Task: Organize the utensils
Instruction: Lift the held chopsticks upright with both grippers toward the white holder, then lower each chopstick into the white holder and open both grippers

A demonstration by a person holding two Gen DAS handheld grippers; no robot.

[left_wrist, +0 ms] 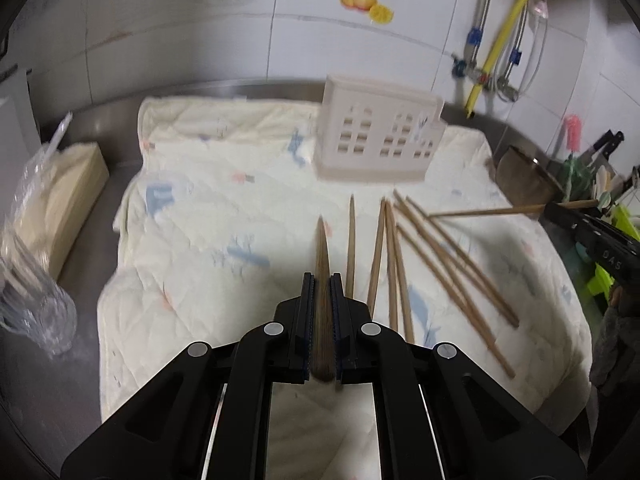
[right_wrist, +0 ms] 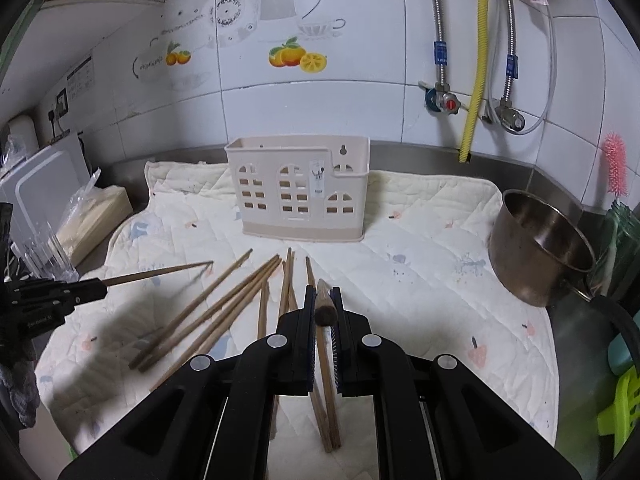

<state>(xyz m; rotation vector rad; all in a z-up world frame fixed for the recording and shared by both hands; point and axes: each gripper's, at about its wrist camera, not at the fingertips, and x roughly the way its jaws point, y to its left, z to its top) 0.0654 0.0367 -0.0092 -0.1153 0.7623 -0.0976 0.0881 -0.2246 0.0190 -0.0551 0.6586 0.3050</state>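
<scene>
here the left view is blurred. the left gripper [left_wrist: 322, 280] clamps a chopstick [left_wrist: 323, 248] above the cloth [left_wrist: 192, 240]; the right gripper [right_wrist: 322, 292] pinches another [right_wrist: 322, 307]. loose chopsticks [right_wrist: 224, 304] lie near the holder [right_wrist: 298, 188] beyond.

Left gripper [left_wrist: 322, 280]: jaws closed on a chopstick [left_wrist: 322, 248], stick running forward along the fingers, held above the cloth. Right gripper [right_wrist: 323, 292]: jaws clamped on another chopstick [right_wrist: 323, 309], butt end facing the camera. Grippers well apart, both tilted downward.
</scene>
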